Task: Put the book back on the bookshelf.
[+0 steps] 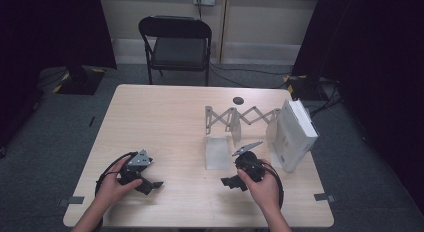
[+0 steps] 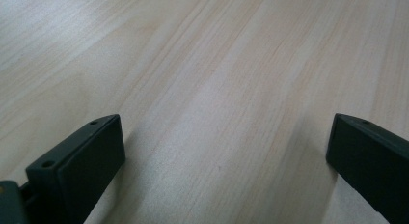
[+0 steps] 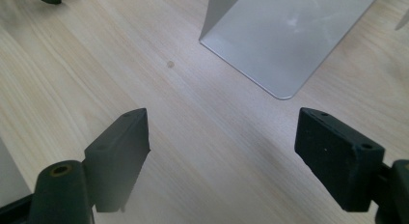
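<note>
Both hands are resting low near my table edge (image 1: 165, 212), and nothing is being held yet: left gripper (image 1: 150, 184) and right gripper (image 1: 231, 182) are both gaping wide and empty. I'm angling the right one toward the metal bookend (image 3: 289, 45) just ahead; picking it up looks still to come.

Overhead table (image 1: 165, 117) view (gripper close-ups)

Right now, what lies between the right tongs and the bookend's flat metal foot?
Bare wooden table, by the right gripper view: the open right tongs face the bookend's foot with nothing between.
</note>
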`<state>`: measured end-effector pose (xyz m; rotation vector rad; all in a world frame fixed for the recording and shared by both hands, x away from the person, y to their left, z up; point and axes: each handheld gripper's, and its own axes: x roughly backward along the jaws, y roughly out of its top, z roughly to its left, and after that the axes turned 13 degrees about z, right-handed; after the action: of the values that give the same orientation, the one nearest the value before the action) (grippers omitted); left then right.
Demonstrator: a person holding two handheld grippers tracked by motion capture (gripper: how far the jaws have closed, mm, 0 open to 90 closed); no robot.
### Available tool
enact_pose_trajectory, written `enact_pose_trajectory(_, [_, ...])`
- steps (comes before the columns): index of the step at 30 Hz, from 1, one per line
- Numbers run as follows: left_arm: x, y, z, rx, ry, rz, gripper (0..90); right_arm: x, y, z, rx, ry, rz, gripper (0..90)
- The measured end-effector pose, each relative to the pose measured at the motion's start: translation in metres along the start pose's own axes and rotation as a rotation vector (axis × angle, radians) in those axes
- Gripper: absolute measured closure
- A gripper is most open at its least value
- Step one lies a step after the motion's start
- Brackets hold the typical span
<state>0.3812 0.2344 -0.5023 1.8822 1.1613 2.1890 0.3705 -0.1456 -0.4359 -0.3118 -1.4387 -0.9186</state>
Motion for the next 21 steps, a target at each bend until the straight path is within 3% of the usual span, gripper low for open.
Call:
enact_pose_trajectory(15, [0.000,0.000,0.000,0.000,0.000,0.000,0.0,-0.033,0.007,0.014,0.057,0.015,0.013,19.3])
enact_pose_trajectory(21, [0.000,0.000,0.000,0.000,0.000,0.000,0.0,-0.048,0.009,0.020,0.095,-0.004,0.028,18.5])
